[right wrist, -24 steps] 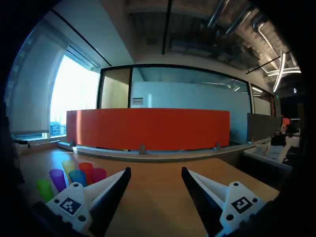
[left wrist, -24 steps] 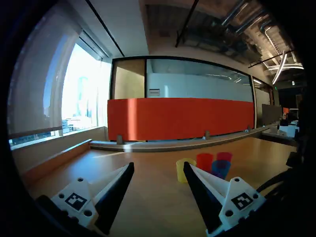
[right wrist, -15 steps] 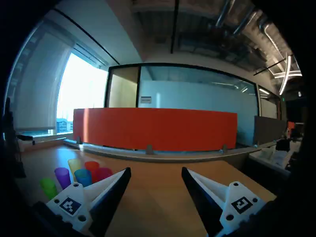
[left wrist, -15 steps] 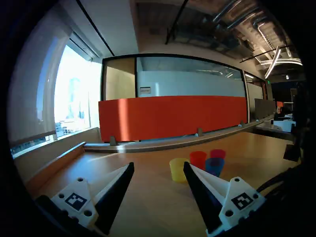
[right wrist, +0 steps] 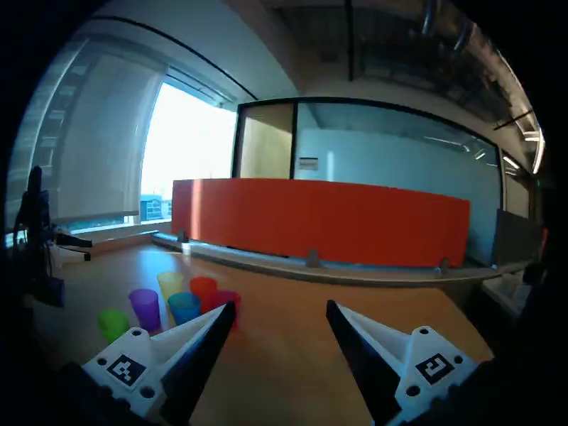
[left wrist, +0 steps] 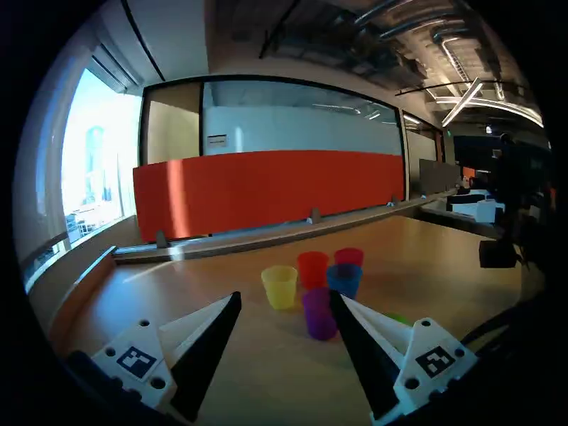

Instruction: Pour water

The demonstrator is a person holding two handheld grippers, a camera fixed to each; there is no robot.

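Left gripper view, cups [left wrist: 312,270] upright, probably empty, left claw [left wrist: 285,295] apart, right claw [right wrist: 280,304] apart

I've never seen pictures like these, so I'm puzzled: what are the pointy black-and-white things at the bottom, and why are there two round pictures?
Those pointy things are the fingers of two grabbing tools. A person holds one in each hand. A small camera rides on each tool and looks along its fingers, so one picture comes from the left gripper and the other from the right gripper. Both are open and hold nothing. Ahead, on a wooden table, small cups stand close together: a yellow cup, a red cup, a pink cup, a blue cup and a purple cup. The right gripper view also shows a green cup. Behind the table runs a long orange screen.
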